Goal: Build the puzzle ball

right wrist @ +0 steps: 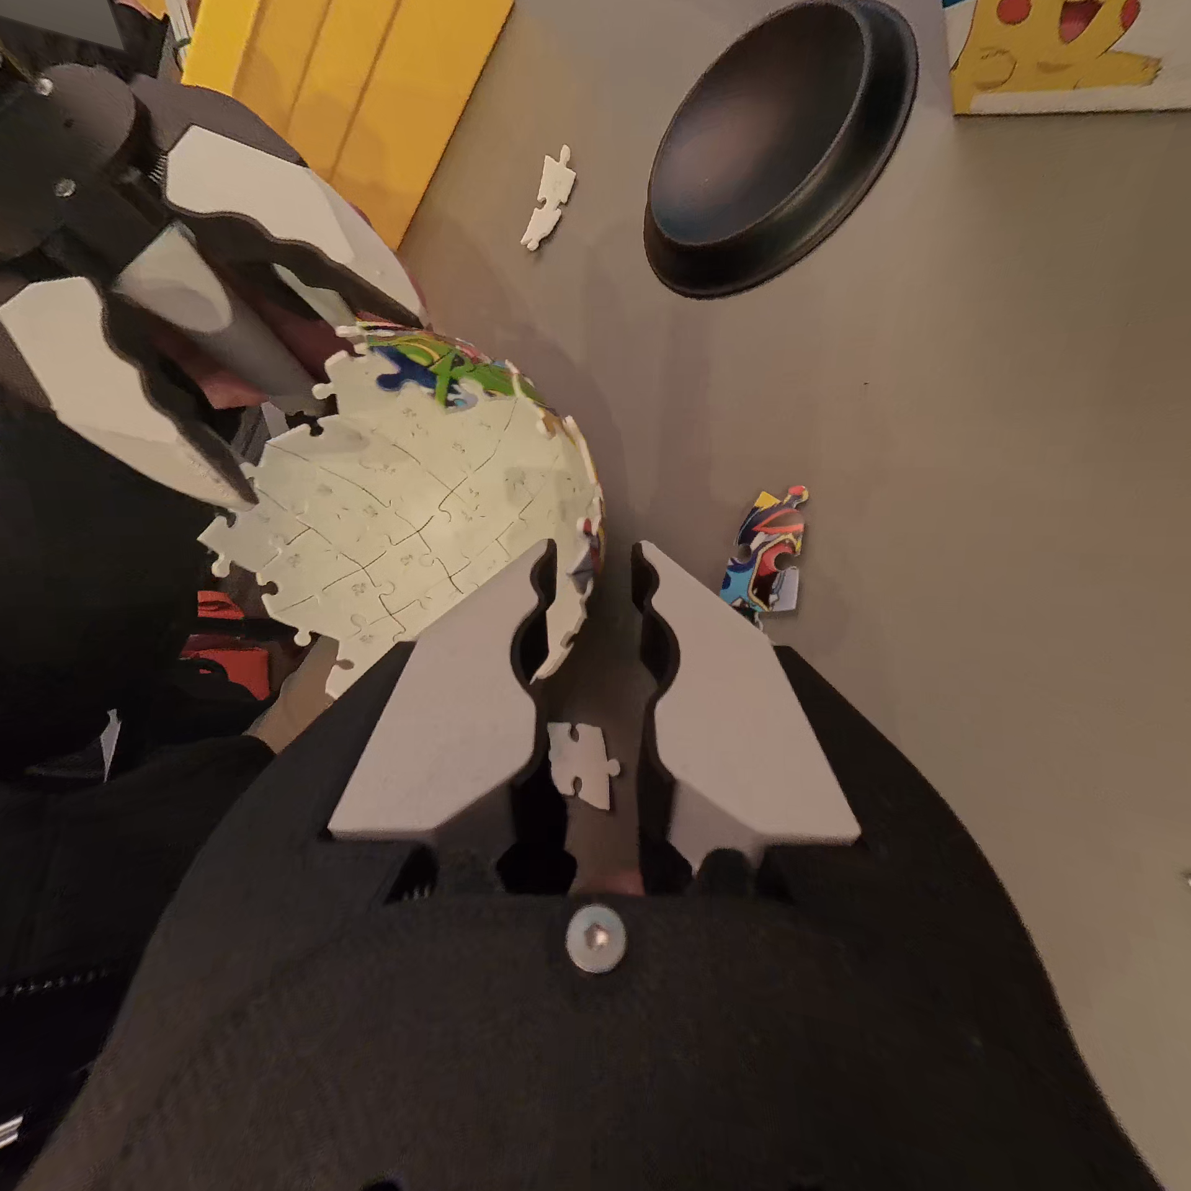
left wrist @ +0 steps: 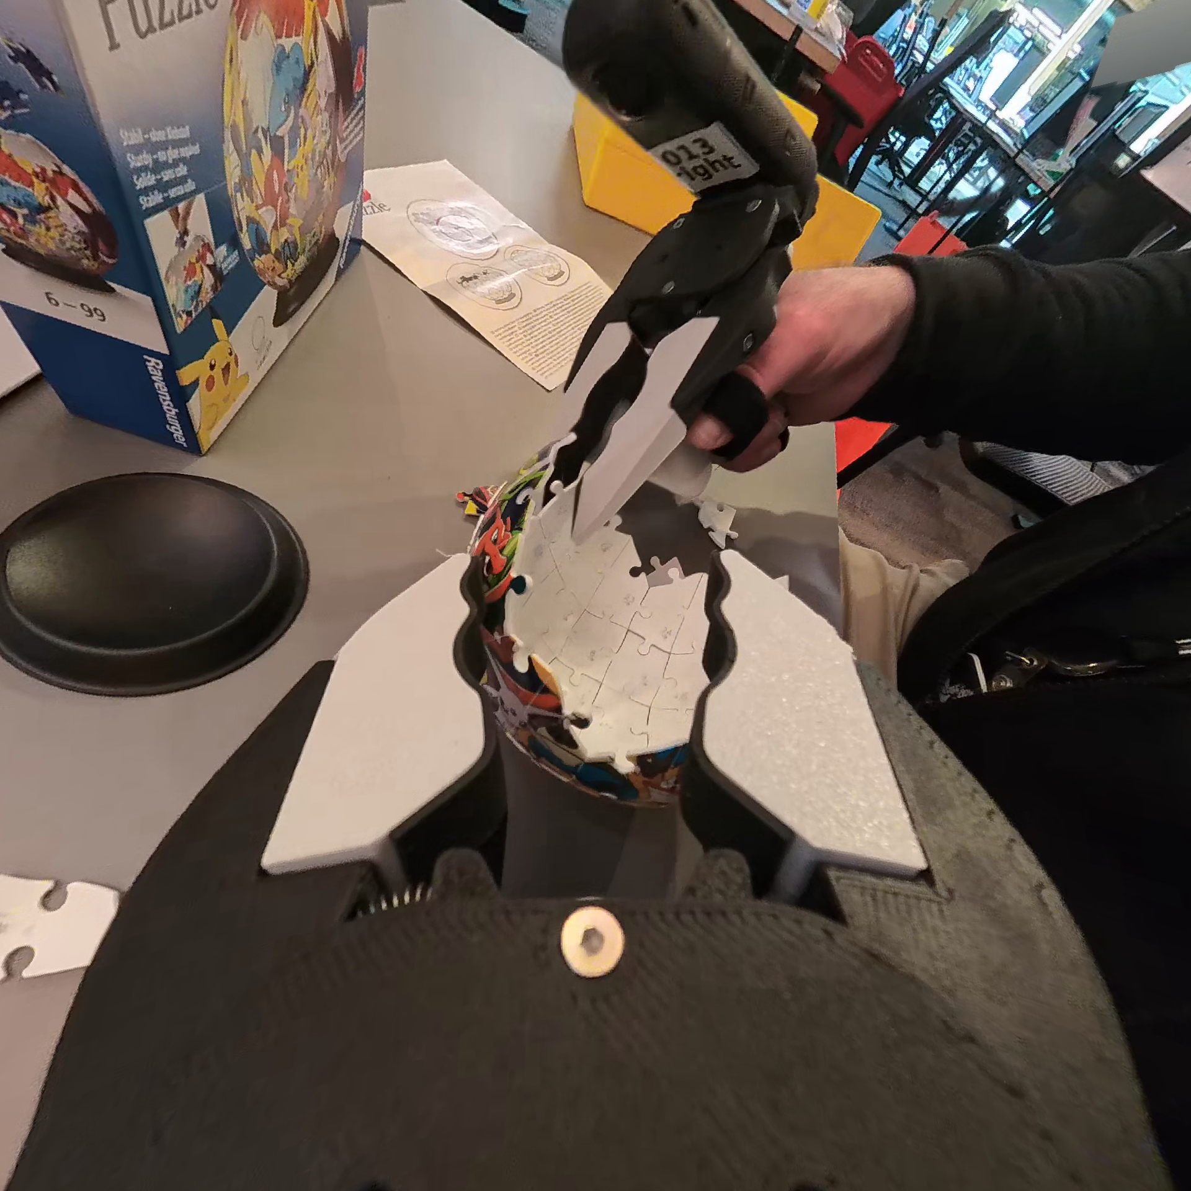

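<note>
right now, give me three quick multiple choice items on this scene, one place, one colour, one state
1. Where is the black stand?
A. under the ball
B. on the table, apart from the ball
C. in the bin

2. What colour is the bin at the back?
A. yellow
B. green
C. white

3. What state is the puzzle ball in?
A. finished and closed
B. a part-built open shell
C. all loose pieces

Answers:
1 B, the black stand sits empty on the table.
2 A, the bin is plainly yellow.
3 B, the puzzle ball shows its white inside.
</note>
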Demonstrator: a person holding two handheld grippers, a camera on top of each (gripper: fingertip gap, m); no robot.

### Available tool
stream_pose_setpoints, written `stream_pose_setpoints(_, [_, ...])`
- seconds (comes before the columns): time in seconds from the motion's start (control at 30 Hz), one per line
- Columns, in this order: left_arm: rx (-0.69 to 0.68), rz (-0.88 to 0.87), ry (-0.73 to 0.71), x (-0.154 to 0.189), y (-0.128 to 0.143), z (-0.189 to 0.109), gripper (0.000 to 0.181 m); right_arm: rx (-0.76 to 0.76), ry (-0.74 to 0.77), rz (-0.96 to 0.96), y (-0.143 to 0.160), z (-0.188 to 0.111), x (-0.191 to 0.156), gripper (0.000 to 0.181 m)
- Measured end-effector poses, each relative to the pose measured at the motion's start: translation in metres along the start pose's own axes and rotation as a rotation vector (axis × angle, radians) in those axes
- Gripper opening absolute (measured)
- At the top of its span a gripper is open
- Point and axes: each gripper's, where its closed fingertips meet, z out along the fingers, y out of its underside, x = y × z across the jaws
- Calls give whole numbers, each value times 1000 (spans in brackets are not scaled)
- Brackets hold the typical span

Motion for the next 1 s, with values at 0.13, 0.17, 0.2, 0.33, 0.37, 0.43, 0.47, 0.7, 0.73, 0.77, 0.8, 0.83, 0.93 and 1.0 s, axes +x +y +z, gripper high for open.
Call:
stream_pose_setpoints(0.13, [3,-5,1,1,0,0,65,48,11,-16,-7,-20,0,28])
stream_pose_setpoints(0.17, [3,-6,2,1,0,0,65,57,23,-24,-9,-25,2,29])
stream_pose_setpoints(0.2, [3,-10,3,1,-1,0,65,62,40,-39,-11,-29,5,29])
stream_pose_setpoints(0.33, [1,-21,5,1,-1,1,66,66,46,-112,-20,-29,-3,30])
stream_pose_setpoints(0.37, [2,-22,6,2,-1,2,66,51,59,-140,-22,-25,-4,30])
stream_pose_setpoints(0.43, [1,-21,5,2,-2,2,67,17,64,-194,-23,-12,-5,29])
stream_pose_setpoints(0.47, [0,-20,5,3,-2,2,67,-12,74,-217,-22,-4,-2,27])
stream_pose_setpoints(0.7, [-7,-28,6,1,1,2,68,-67,18,-250,-22,20,3,7])
stream_pose_setpoints(0.73, [-8,-31,11,1,1,2,67,-69,9,-256,-21,21,1,2])
stream_pose_setpoints(0.77, [-9,-34,12,0,2,2,68,-65,12,-270,-22,21,0,1])
stream_pose_setpoints(0.8, [-7,-37,11,-1,2,2,69,-59,16,-277,-22,21,0,1])
stream_pose_setpoints(0.83, [-8,-43,12,-2,2,2,69,-60,10,-277,-22,20,0,1])
stream_pose_setpoints(0.93, [-2,-50,18,-3,2,1,68,-60,-3,-269,-23,20,0,1])
stream_pose_setpoints(1.0, [-4,-54,21,-2,2,1,68,-59,-2,-294,-24,21,-1,5])
